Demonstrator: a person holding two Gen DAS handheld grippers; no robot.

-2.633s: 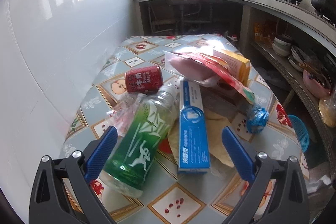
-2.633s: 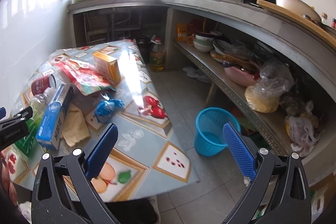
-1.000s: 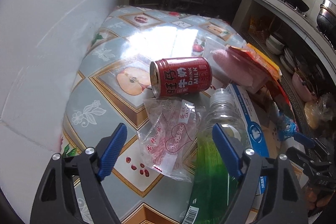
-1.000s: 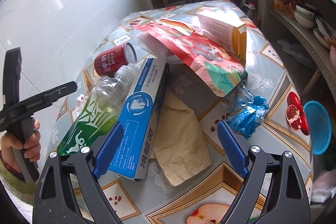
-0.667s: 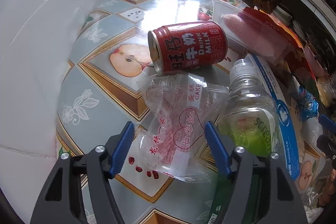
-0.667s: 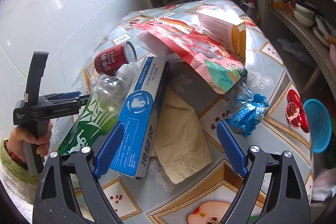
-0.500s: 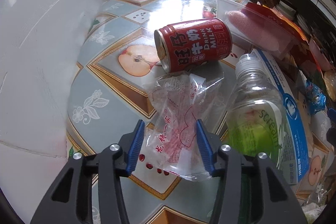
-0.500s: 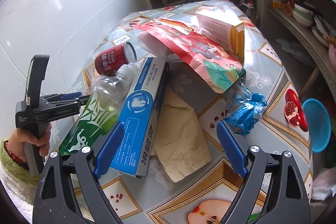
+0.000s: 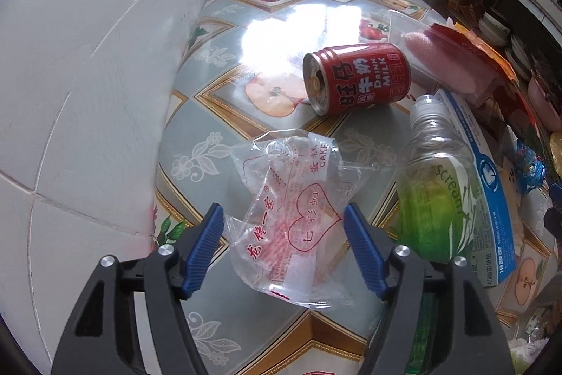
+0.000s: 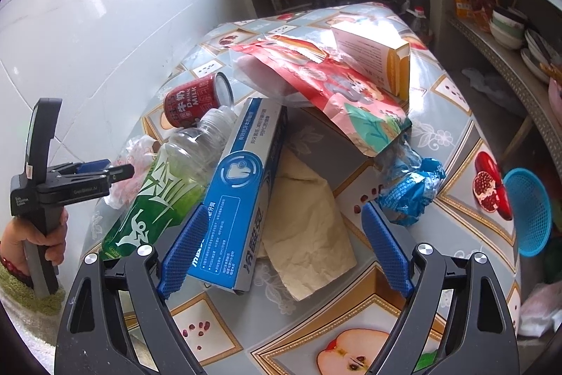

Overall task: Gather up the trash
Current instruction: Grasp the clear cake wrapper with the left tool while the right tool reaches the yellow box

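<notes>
A clear cake wrapper (image 9: 291,213) with red print lies flat on the patterned table (image 9: 210,150), between the blue fingers of my left gripper (image 9: 282,213). The jaws are opening and the pads stand off the wrapper on both sides. Beyond it a red milk can (image 9: 358,78) lies on its side, and a green-labelled bottle (image 9: 435,192) lies to the right. My right gripper (image 10: 284,211) hovers open over a blue box (image 10: 242,199) and crumpled beige paper (image 10: 309,227), holding nothing. A crumpled blue wrapper (image 10: 411,188) sits just right of it.
A red snack bag (image 10: 330,79) and an orange-and-white carton (image 10: 376,58) lie further back on the table. A blue basket (image 10: 530,209) stands on the floor off the table's right edge. A white tiled wall runs along the left, and shelves with dishes along the right.
The left gripper's fingers closed in around the cake wrapper half a second ago and have since spread apart again. The wrapper still lies on the table. The right gripper has stayed put.
</notes>
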